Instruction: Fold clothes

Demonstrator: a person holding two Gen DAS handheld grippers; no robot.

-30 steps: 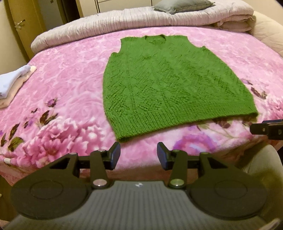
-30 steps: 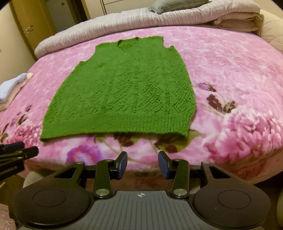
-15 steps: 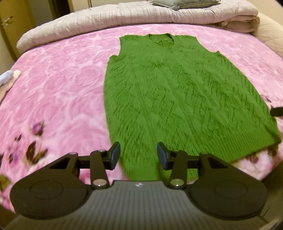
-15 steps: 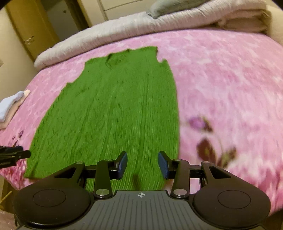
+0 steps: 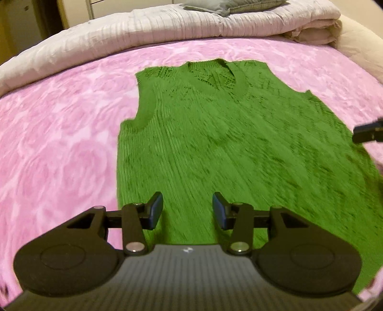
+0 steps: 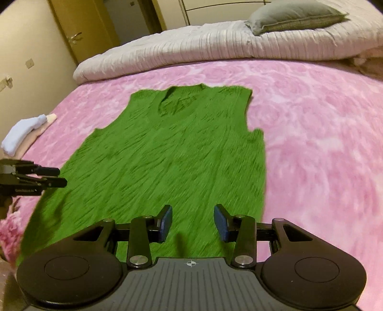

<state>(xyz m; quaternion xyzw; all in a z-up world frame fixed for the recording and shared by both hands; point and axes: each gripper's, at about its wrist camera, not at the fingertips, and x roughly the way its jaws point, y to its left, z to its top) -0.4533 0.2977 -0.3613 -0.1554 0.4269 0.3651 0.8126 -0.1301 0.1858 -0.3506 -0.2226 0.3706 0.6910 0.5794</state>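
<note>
A green knitted vest (image 5: 227, 148) (image 6: 172, 153) lies flat on the pink floral bedspread (image 5: 59, 134) (image 6: 323, 143), its V-neck pointing away from me. Over the vest's left part, near its left edge, my left gripper (image 5: 188, 210) stands open with nothing between its fingers. My right gripper (image 6: 192, 222) hovers open over the vest's right part, near the right edge, and is empty too. The left gripper (image 6: 52, 177) also shows from the side at the left edge of the right wrist view. One black tip of the right gripper's fingers (image 5: 368, 130) pokes in at the right edge of the left wrist view.
A rolled grey-white duvet (image 5: 167, 26) (image 6: 215, 45) with a grey pillow (image 6: 294, 14) lies across the bed's far end. Folded light clothes (image 6: 21, 134) sit at the bed's left edge. A wall and a wooden door (image 6: 79, 28) stand beyond on the left.
Both grippers have moved forward from the bed's near edge, over the hem and up along the vest toward its shoulders. Both stayed open.
</note>
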